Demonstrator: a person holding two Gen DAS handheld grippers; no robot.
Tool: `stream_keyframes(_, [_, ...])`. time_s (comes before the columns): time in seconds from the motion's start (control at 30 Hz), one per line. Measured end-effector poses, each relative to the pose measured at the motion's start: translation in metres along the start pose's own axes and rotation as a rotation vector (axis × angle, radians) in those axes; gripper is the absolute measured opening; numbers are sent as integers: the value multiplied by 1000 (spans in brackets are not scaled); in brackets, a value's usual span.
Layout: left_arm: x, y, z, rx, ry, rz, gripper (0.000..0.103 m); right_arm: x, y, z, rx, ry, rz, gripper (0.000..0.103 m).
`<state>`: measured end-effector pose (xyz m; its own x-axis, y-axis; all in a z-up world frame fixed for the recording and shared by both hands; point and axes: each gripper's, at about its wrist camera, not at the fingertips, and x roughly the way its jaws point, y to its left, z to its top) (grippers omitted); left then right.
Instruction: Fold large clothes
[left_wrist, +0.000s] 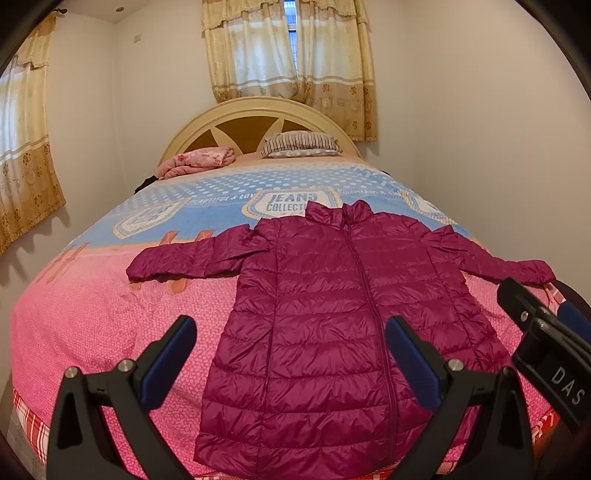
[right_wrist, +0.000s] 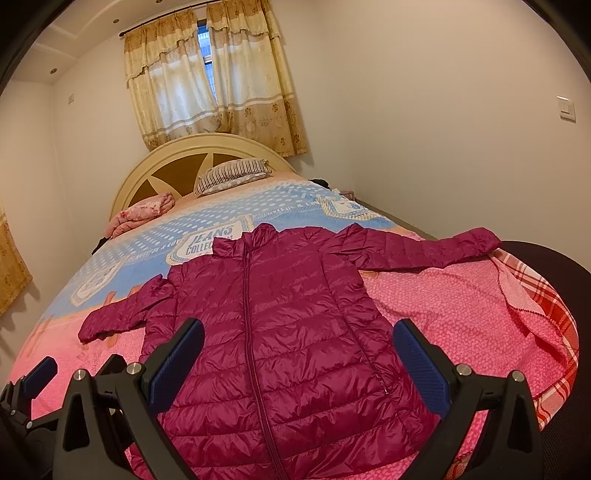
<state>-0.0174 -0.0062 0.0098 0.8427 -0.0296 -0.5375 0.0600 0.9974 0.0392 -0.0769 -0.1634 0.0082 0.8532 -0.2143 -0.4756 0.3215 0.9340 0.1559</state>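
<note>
Jacket (left_wrist: 325, 295), magenta quilted, lies flat and zipped on the bed (left_wrist: 110, 314), hem at the foot edge, sleeves spread toward both side edges. Left gripper (left_wrist: 291, 350) and right gripper (right_wrist: 299, 354) hover above the hem, jaws spread, grasping nothing.

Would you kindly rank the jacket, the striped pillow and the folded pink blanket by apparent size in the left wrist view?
1. Jacket, by far the largest.
2 and 3. Striped pillow and pink blanket: alike, both far off, so unranked.

A jacket (left_wrist: 325, 295) lies flat on the bed (left_wrist: 110, 325), sleeves spread; behind it, a pillow (left_wrist: 301, 144) and perhaps a folded blanket (left_wrist: 199, 162).
</note>
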Motion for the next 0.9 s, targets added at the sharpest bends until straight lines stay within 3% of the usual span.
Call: stream_keyframes(0.9, [4,0,-2,-5,14,-3,103,4,-1,-4,5,16,11,102])
